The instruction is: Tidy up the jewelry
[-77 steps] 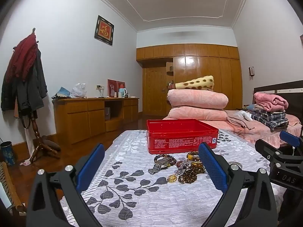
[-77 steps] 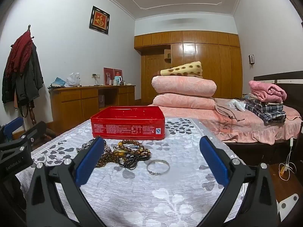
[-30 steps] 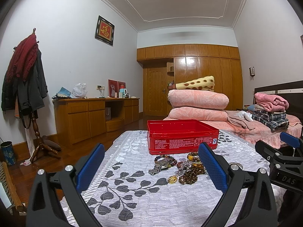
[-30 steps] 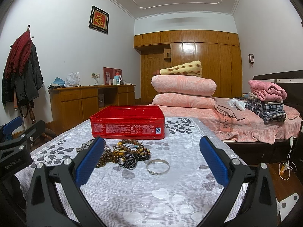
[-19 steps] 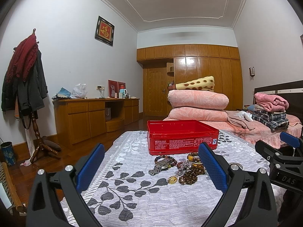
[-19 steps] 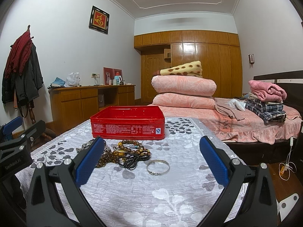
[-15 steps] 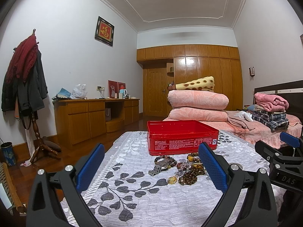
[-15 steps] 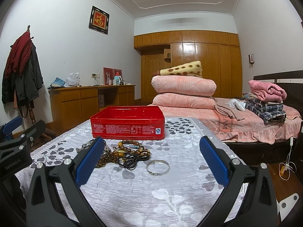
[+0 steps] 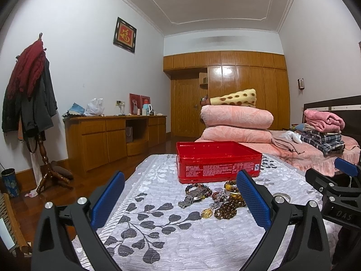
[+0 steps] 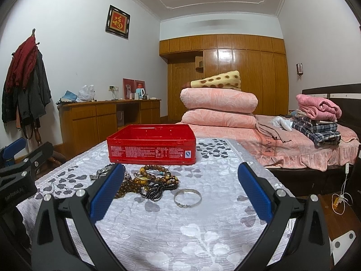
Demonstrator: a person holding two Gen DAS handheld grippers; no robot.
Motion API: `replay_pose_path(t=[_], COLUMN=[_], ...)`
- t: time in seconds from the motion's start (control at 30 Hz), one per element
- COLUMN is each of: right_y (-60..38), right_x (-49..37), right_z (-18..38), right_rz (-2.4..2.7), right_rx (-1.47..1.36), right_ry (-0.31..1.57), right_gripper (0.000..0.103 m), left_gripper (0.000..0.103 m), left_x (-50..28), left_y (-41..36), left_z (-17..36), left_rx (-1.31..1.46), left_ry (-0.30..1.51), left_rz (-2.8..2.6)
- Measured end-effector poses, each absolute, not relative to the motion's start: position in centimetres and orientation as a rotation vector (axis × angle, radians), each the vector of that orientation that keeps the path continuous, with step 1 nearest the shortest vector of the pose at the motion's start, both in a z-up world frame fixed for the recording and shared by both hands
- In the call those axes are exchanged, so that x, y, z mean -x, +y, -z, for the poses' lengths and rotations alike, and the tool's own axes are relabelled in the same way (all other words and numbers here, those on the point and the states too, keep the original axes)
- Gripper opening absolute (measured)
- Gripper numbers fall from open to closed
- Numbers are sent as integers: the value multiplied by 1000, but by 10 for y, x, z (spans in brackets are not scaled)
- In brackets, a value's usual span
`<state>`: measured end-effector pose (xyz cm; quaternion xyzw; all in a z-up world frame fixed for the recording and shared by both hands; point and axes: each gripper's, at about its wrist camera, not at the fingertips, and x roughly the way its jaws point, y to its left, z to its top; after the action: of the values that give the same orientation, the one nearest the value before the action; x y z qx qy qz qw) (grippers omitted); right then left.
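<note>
My left gripper [image 9: 180, 197] spread wide, holding nothing; right gripper [image 10: 181, 186] likewise, above tablecloth [image 10: 203, 230]. Silver bangle [image 10: 187, 198] nearest me, beaded jewelry pile [image 10: 149, 181] just behind, open red tin [image 10: 151, 150] beyond, bed [image 10: 293, 142] farther back.

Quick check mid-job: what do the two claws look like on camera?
Both match: the left claw and right claw have matte black plastic arms with silver round bolts, and fingers faced with textured blue pads. Pale lettering marks each body seen from the other view. No cables or sleeves show.
</note>
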<state>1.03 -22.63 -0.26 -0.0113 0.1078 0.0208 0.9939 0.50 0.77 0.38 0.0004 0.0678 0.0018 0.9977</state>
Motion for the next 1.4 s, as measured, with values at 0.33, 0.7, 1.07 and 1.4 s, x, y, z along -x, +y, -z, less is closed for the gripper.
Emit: replay_pose_path(t=[0.33,0.7,1.07,1.4], right_y=[-242,-244,-247,-246], right_x=[-48,-86,-130,-147], right_z=[18,26,38,41], right_rz=[-40,-107,-157,-170], right_rx=[1,6,-8,-13], right_ry=[495,656,795,821], right_gripper=[98,95,75,74], left_gripper=[97,85,53,51], left_x=[-44,-83,-138,-153], left_y=[19,10,0,-9], left_z=[12,20,45,48], left_rx=[-19,14,-30,-71], left_ry=[398,602,823,877], left_rz=[9,117,146,171])
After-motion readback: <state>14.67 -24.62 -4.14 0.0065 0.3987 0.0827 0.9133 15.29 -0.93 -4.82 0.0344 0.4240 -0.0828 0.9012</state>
